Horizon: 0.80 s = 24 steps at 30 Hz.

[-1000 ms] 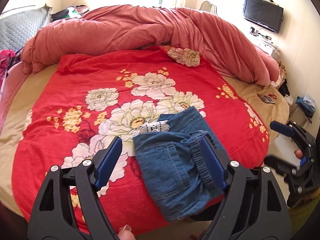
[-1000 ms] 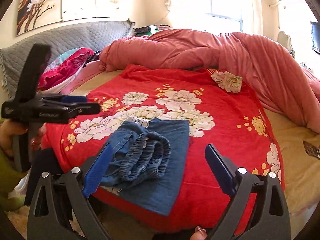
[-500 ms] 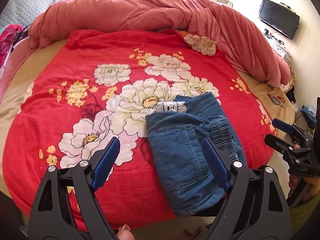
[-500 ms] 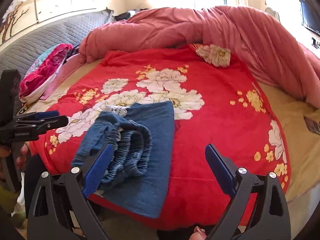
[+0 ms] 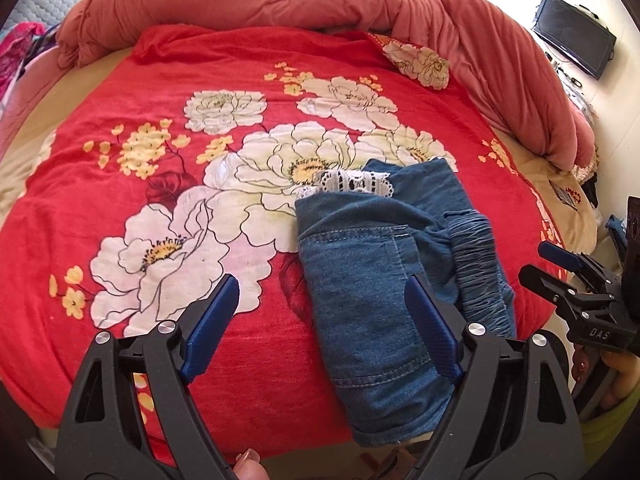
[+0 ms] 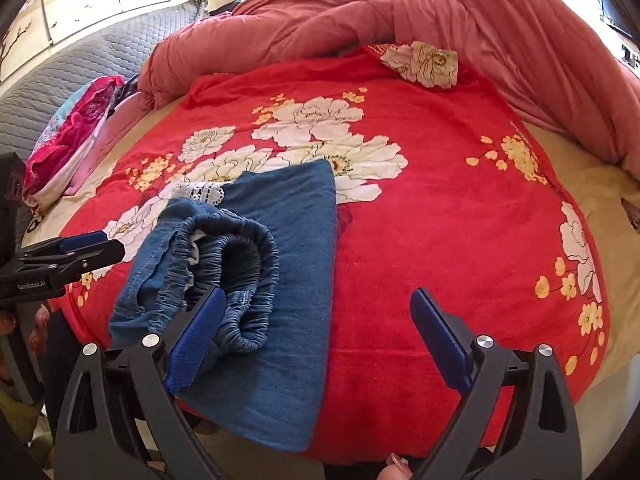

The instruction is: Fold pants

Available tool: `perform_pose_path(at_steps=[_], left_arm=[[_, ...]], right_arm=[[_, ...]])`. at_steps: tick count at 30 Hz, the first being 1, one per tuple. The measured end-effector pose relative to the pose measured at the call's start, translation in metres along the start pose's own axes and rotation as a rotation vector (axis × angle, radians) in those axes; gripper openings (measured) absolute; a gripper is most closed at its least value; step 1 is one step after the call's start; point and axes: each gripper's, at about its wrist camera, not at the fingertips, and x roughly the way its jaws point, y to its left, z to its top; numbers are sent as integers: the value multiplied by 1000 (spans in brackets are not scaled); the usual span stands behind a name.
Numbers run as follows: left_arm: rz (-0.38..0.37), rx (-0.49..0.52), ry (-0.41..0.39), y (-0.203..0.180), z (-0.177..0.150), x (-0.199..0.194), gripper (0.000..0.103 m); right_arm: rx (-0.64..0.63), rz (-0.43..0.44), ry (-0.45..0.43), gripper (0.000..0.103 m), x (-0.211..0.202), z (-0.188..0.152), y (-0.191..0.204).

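Denim pants (image 5: pixel 384 280) lie under the open left gripper's (image 5: pixel 320 308) right finger.

My left gripper (image 5: pixel 322 312) and right gripper (image 6: pixel 320 324): black frames, blue ridged pads, silver screws, white lettering, beside a lime-green sleeve (image 5: pixel 616 412).

Both grippers lower, pitched downward: folded pants (image 5: pixel 384 280) now larger, shifted toward 12 o'clock. Left gripper (image 5: pixel 320 320) jaws just opening slightly, nothing clamped.
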Motion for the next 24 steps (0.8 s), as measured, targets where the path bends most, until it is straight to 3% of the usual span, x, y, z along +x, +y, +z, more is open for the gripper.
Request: perform_pose_path(at_steps=[7, 13, 24], left_arm=[[-29, -37, 28, 0, -5, 15, 79], [-60, -57, 58, -7, -11, 34, 80], [-48, -58, 59, -17, -13, 49, 87]], right_arm=[[-3, 31, 25, 92, 13, 2, -1], [15, 116, 97, 75, 34, 3, -2], [51, 210, 126, 75, 55, 6, -8]])
